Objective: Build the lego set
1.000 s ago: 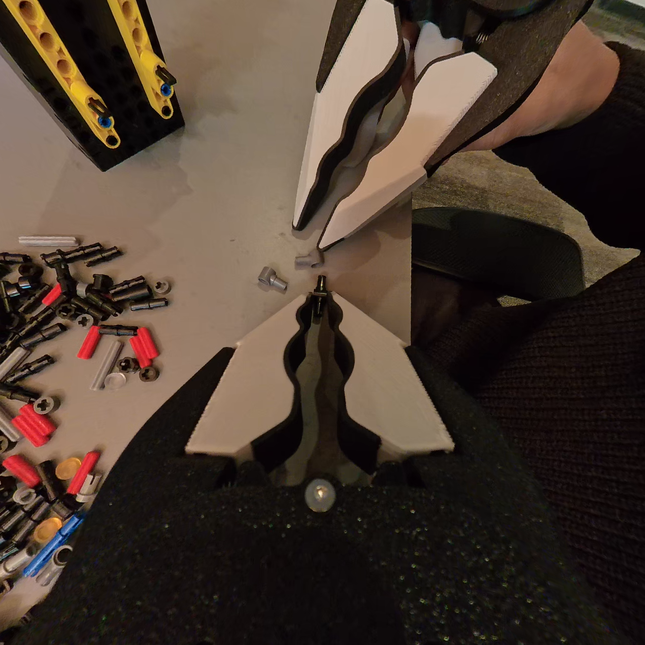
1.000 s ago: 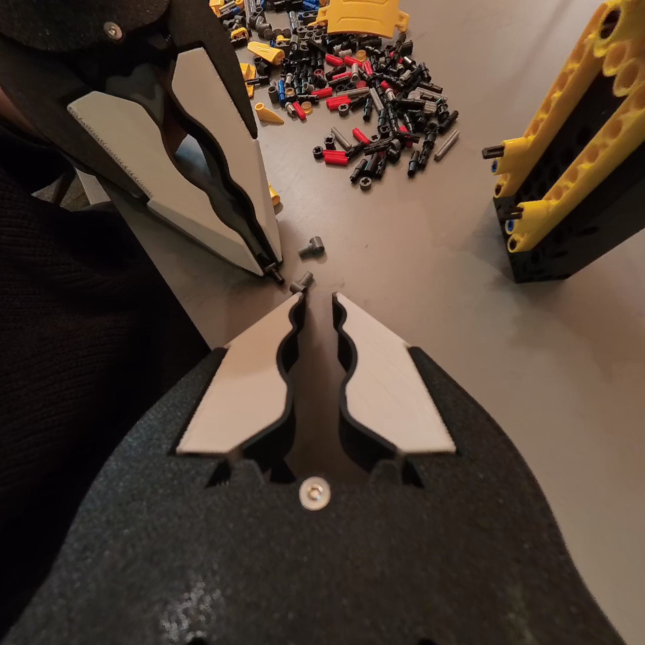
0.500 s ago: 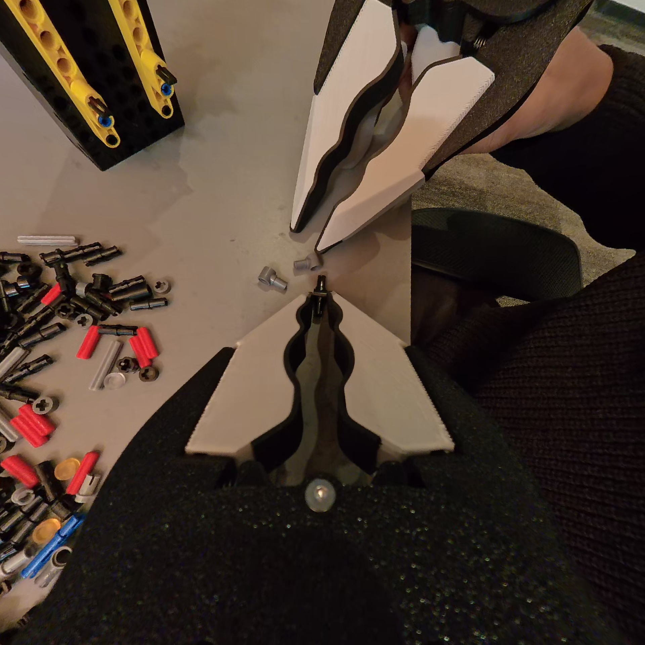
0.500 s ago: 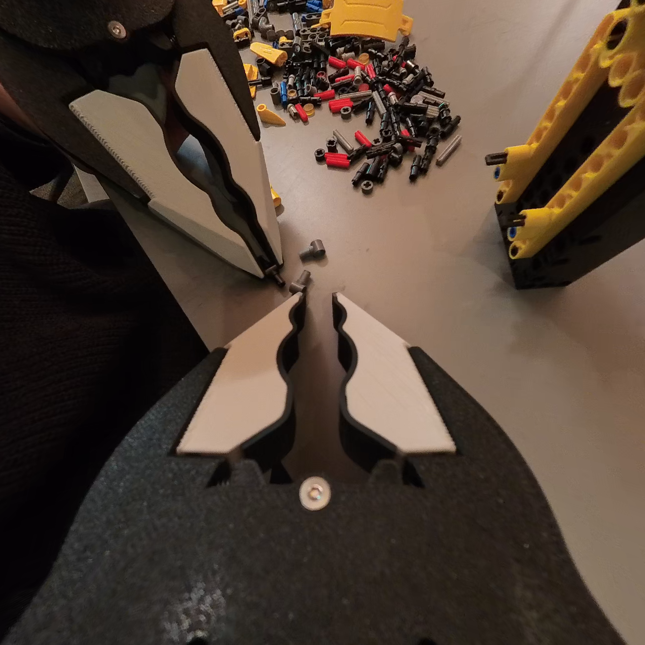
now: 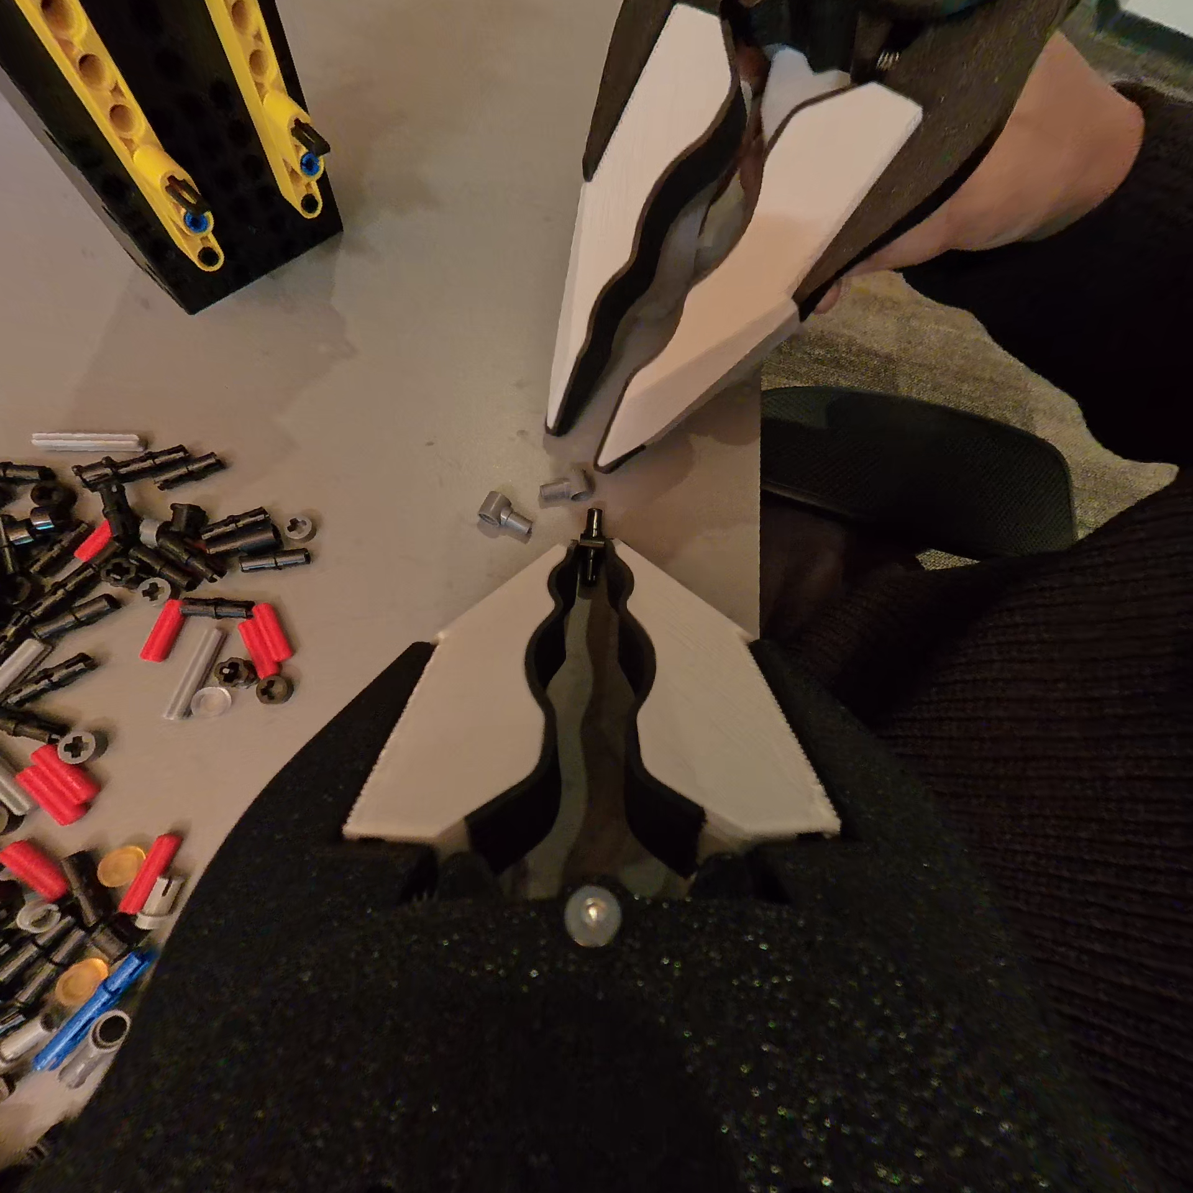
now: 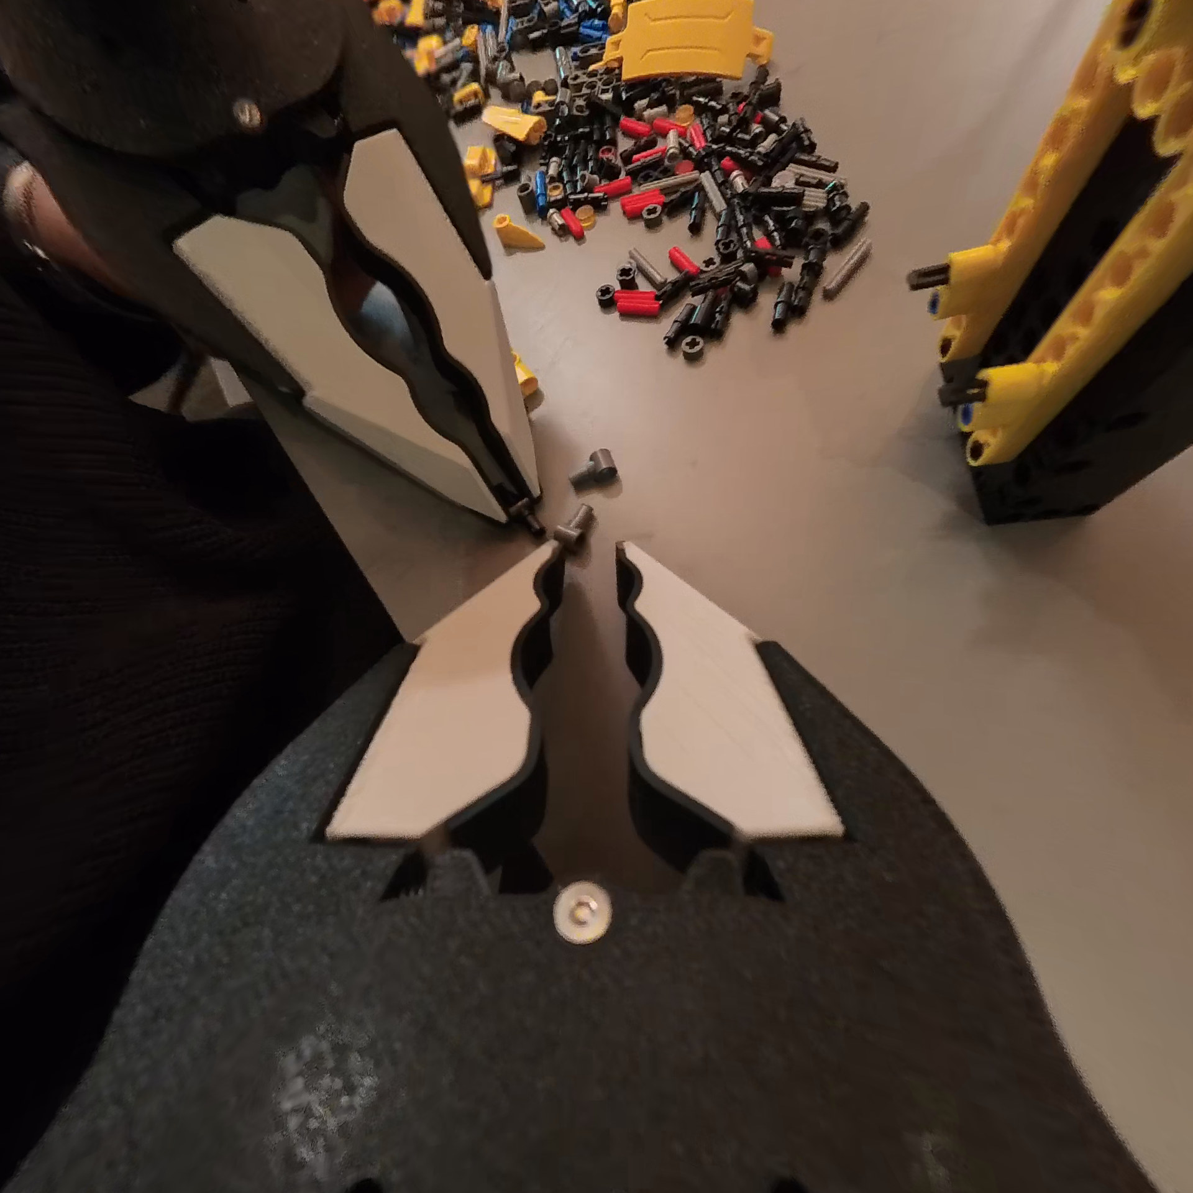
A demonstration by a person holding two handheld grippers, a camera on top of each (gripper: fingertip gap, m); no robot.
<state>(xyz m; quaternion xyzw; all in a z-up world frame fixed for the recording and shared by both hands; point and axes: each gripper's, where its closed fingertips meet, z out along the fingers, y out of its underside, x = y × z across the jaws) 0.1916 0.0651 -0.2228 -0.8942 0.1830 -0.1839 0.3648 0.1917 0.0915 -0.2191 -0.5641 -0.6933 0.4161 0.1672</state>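
Note:
My left gripper (image 5: 591, 549) is shut on a small black pin (image 5: 591, 536), whose tip sticks out past the fingertips just above the grey table (image 5: 419, 323). My right gripper (image 6: 589, 549) is open and empty, with its tips low over the table. A small grey connector (image 6: 574, 524) lies right at its left fingertip and close to the pin's tip (image 6: 528, 516). A second grey connector (image 6: 597, 466) lies a little beyond it. In the left wrist view the right gripper (image 5: 581, 448) points down at the near connector (image 5: 567, 489), with the other connector (image 5: 503, 516) to the left.
A black block with two yellow hole beams (image 5: 161, 129) stands at the back and also shows in the right wrist view (image 6: 1065, 323). A pile of black, red, grey and yellow parts (image 6: 697, 193) lies on the table. The table edge (image 5: 758, 516) and a black chair (image 5: 904, 465) are close by. My two grippers' fingertips are within a few centimetres of each other.
My right gripper has shifted slightly around the near grey connector, which has turned a little. My left gripper holds still with the pin.

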